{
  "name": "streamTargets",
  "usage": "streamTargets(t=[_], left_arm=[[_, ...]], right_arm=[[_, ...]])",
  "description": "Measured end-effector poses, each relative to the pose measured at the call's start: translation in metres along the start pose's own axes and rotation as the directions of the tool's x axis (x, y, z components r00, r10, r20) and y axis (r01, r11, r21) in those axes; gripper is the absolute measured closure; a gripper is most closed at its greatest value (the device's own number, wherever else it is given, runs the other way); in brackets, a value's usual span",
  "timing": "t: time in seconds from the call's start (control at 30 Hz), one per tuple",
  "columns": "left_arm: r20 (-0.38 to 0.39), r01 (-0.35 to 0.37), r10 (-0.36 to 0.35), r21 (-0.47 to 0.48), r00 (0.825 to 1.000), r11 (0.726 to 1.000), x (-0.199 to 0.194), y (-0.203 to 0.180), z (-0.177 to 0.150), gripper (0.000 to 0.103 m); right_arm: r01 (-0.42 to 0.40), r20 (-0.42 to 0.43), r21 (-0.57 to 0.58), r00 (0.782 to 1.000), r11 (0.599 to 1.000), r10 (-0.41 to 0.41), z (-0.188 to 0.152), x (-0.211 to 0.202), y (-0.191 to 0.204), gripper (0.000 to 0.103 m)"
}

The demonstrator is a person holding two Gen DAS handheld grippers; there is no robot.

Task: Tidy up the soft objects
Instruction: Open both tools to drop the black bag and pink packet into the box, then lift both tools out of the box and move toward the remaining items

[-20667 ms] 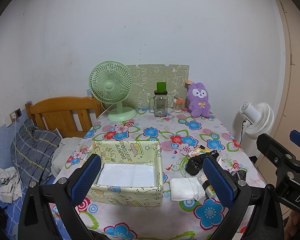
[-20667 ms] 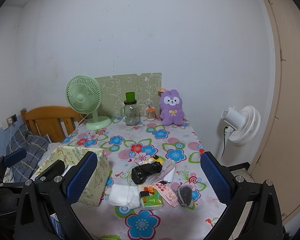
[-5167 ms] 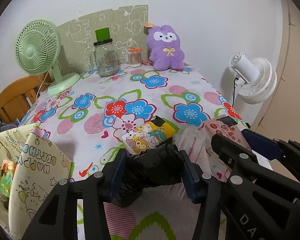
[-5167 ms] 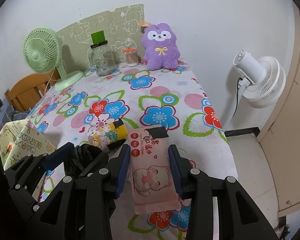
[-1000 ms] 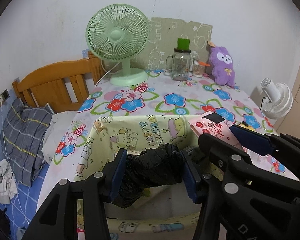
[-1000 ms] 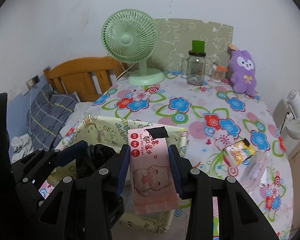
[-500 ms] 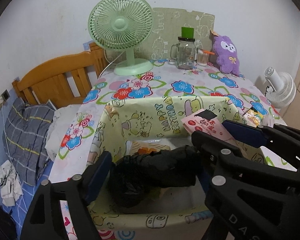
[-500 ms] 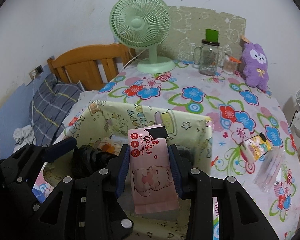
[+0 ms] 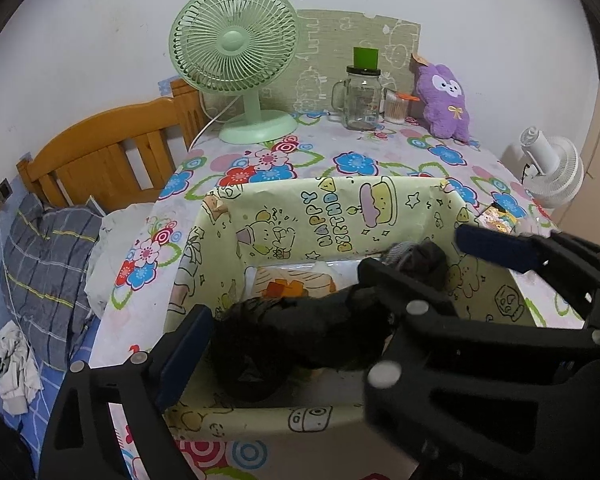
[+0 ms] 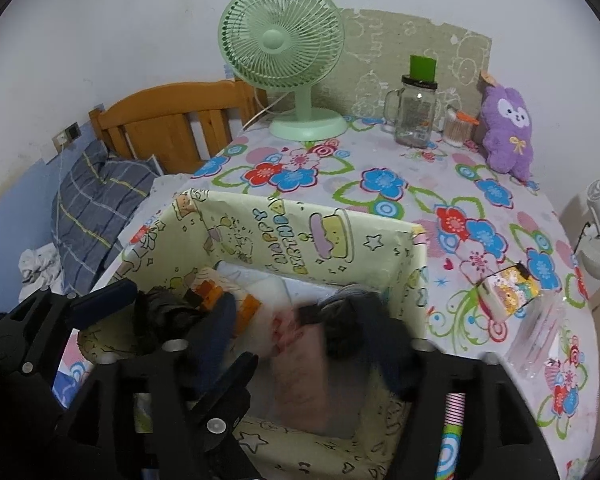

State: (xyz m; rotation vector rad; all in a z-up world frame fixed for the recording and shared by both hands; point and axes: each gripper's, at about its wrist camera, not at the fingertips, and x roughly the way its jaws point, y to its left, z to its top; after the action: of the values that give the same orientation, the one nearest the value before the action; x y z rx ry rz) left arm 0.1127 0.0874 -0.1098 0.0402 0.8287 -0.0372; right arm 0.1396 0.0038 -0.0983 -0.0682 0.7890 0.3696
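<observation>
A box (image 9: 340, 216) wrapped in pale green birthday paper stands on the flowered table. My left gripper (image 9: 300, 340) hangs over its near half, jaws opening, and a crumpled black bag (image 9: 284, 336) lies loose between them on the box floor. My right gripper (image 10: 308, 344) is over the box (image 10: 300, 224) too, jaws opening. A pink tissue pack (image 10: 300, 364), blurred, sits between them inside the box, free of the pads. A grey and black soft bundle (image 10: 348, 320) and an orange-printed pack (image 9: 288, 286) lie further in.
On the table behind the box stand a green fan (image 9: 236, 60), a glass jar (image 9: 362, 92) and a purple plush (image 9: 444, 100). A cartoon-printed pack (image 10: 508, 286) and a clear wrapper (image 10: 540, 336) lie right of the box. A wooden headboard (image 9: 100, 152) and a checked pillow (image 9: 44, 268) are at the left.
Both grippers have opened over the box. The black bag has dropped from the left jaws to the box floor. The pink pack has slid down out of the right jaws.
</observation>
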Motion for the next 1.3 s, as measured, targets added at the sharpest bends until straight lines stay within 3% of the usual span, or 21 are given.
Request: streamTargets(t=[0.57, 1.3], left_arm=[[0.053, 0.015, -0.016, 0.023, 0.998, 1.000, -0.023, -0.026, 0.004, 0.003], [0.122, 0.036, -0.040, 0.034, 0.992, 0.999, -0.056, -0.072, 0.020, 0.002]], right_arm=[[0.056, 0.061, 0.008, 0.997, 0.998, -0.056, -0.005, -0.036, -0.019, 0.025], [0.132, 0.165, 0.066, 0.976, 0.989, -0.141, -0.006, -0.095, -0.061, 0.007]])
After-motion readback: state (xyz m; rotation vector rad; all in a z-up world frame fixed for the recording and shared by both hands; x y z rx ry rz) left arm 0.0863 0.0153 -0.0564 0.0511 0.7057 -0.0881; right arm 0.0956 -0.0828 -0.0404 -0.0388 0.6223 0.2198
